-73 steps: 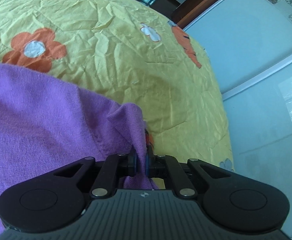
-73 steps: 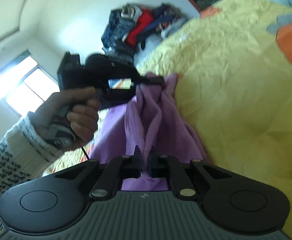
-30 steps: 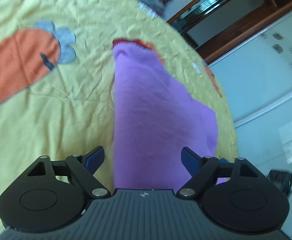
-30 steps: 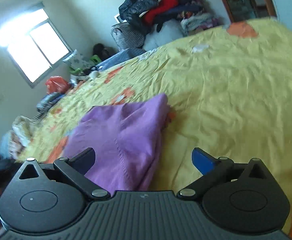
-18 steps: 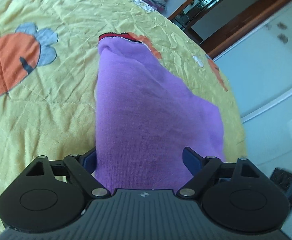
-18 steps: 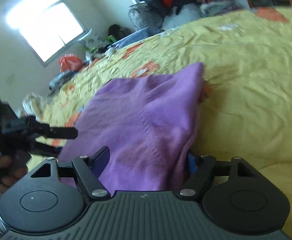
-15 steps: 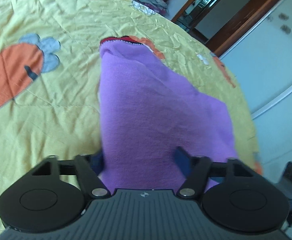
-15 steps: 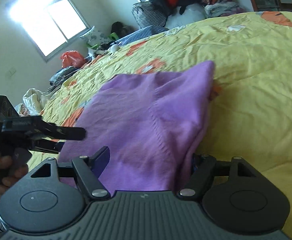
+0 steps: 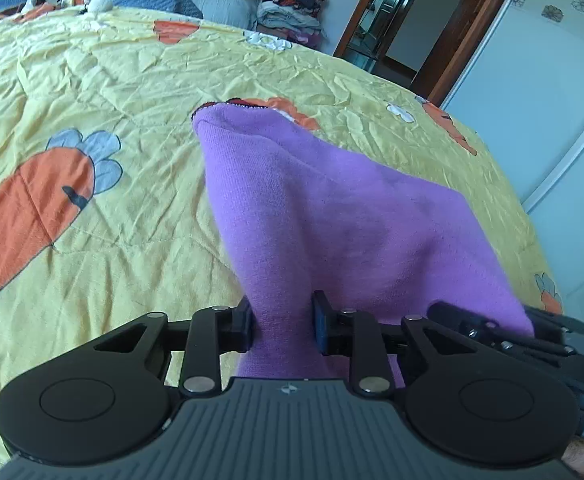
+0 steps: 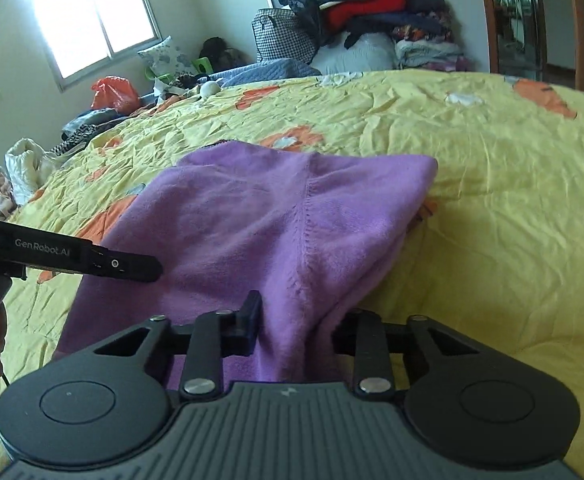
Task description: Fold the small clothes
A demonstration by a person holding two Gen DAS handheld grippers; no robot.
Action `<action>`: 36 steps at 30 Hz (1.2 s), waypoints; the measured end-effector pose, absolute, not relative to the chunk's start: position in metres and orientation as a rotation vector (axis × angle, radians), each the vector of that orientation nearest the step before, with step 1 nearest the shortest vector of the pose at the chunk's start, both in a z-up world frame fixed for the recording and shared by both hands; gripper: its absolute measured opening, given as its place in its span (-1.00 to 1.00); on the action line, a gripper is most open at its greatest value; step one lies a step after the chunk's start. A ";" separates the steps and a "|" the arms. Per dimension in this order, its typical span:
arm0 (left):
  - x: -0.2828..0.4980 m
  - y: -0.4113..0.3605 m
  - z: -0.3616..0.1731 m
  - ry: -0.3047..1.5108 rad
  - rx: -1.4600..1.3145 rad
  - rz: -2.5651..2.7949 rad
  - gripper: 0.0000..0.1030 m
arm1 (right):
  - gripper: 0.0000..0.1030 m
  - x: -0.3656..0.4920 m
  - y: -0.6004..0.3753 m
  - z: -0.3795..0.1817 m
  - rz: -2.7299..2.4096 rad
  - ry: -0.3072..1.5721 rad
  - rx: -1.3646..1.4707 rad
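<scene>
A folded purple knit garment [image 9: 332, 216] lies on a crumpled yellow bedspread printed with orange carrots [image 9: 103, 92], its far end showing a thin red-edged trim. The near edge of the garment is gathered into two bunches, one between the fingers of each hand-held unit. The left gripper [image 9: 281, 322] has just been closing; its jaws stand narrow, with the dark pads pressed against a pinched ridge of cloth. The right gripper [image 10: 296, 330] has likewise just been closing and clamps a fold along the garment's seam; its right finger is partly hidden by the fabric. In the right wrist view the left unit extends from the left edge to touch the garment's near left side. Beyond the far edge of the bed sits a heap of mixed clothing [image 10: 364, 12], with a bright window [image 10: 87, 12] to the left and a wooden door frame [image 9: 460, 28] to the right.
</scene>
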State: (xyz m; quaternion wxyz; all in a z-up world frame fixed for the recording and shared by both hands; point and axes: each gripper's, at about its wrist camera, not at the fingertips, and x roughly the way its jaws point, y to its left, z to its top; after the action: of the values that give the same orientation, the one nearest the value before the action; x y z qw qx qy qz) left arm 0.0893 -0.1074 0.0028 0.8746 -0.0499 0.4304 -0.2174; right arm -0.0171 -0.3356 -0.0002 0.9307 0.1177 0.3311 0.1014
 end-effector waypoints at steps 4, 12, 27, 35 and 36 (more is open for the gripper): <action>0.084 -0.104 0.010 0.876 -0.097 -0.466 -0.60 | -0.60 -0.023 -0.330 0.013 0.206 0.648 0.234; 0.061 -0.070 0.059 0.815 -0.111 -0.496 -0.64 | -0.63 -0.039 -0.308 0.061 0.293 0.569 0.282; -0.007 0.050 0.006 0.960 -0.318 -0.502 -0.08 | 0.82 -0.141 -0.328 0.009 0.186 0.630 0.416; 0.051 0.017 0.026 0.843 -0.314 -0.537 0.73 | 0.82 -0.113 -0.329 0.020 0.195 0.579 0.497; 0.069 0.015 0.025 0.856 -0.315 -0.527 0.74 | 0.82 -0.102 -0.337 0.015 0.212 0.577 0.558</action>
State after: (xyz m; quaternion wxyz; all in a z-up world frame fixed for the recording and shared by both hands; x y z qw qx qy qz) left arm 0.0688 0.0147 0.0247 0.8644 -0.1503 0.4085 -0.2517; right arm -0.1025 -0.3370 0.0149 0.9150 0.2713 0.2801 0.1031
